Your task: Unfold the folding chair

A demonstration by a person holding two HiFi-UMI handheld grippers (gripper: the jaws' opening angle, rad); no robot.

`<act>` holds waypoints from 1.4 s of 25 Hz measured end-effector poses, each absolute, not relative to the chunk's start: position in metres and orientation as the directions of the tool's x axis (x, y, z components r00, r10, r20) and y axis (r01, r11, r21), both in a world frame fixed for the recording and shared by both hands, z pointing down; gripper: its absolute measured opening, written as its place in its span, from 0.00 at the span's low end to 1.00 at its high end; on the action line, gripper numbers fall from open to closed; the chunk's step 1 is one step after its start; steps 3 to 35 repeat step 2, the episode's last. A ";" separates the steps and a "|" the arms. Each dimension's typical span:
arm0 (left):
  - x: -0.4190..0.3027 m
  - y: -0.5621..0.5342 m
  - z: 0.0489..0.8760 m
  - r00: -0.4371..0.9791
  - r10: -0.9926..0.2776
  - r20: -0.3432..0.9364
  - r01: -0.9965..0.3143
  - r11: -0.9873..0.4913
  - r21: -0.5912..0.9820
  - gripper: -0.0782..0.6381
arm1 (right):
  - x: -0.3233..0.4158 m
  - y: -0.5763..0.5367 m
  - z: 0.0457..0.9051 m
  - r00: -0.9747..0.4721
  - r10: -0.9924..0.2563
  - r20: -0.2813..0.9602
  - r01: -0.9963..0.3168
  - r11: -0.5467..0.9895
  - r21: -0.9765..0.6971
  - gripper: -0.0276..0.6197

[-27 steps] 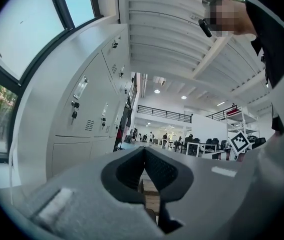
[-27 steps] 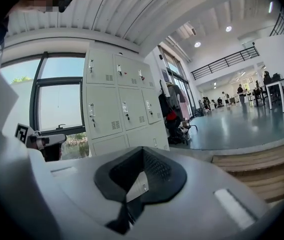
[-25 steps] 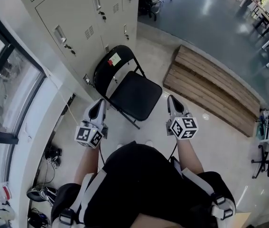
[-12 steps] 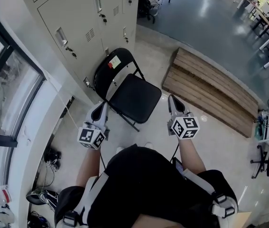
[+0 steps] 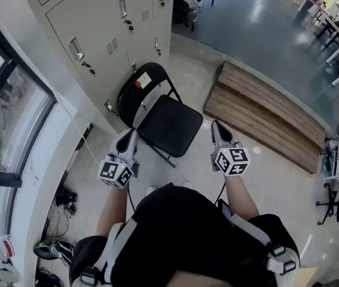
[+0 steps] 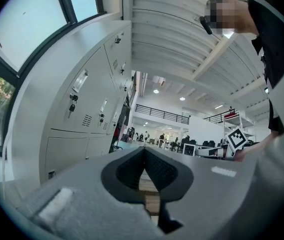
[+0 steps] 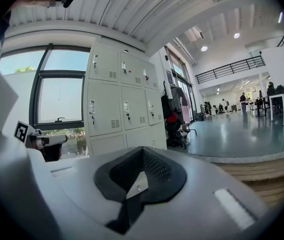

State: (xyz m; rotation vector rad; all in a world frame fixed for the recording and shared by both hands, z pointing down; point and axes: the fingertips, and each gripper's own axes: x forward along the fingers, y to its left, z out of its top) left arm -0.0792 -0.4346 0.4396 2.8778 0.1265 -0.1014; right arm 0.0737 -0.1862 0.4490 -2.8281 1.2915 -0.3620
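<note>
On the pale floor (image 5: 200, 76) just beside the lockers (image 5: 97, 34), the black folding chair (image 5: 168, 124) stands opened out with its seat level, a wooden platform (image 5: 265, 109) to its right, and nearer the person the left gripper (image 5: 128, 134) and right gripper (image 5: 216, 127) flank it, both clenched on nothing.

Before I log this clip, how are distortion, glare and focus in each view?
Head view: sharp, evenly lit, lockers bowed by the wide lens, sheen on the floor. Left gripper view: fisheye circle with black corners, window washed pale. Right gripper view: same fisheye vignette, the floor glossy with reflections.
</note>
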 end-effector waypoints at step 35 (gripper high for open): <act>-0.077 -0.435 0.440 0.993 0.079 -0.086 0.099 -0.958 0.270 0.11 | 0.077 -0.185 0.451 0.638 -0.739 0.216 -0.738 -0.667 -0.101 0.05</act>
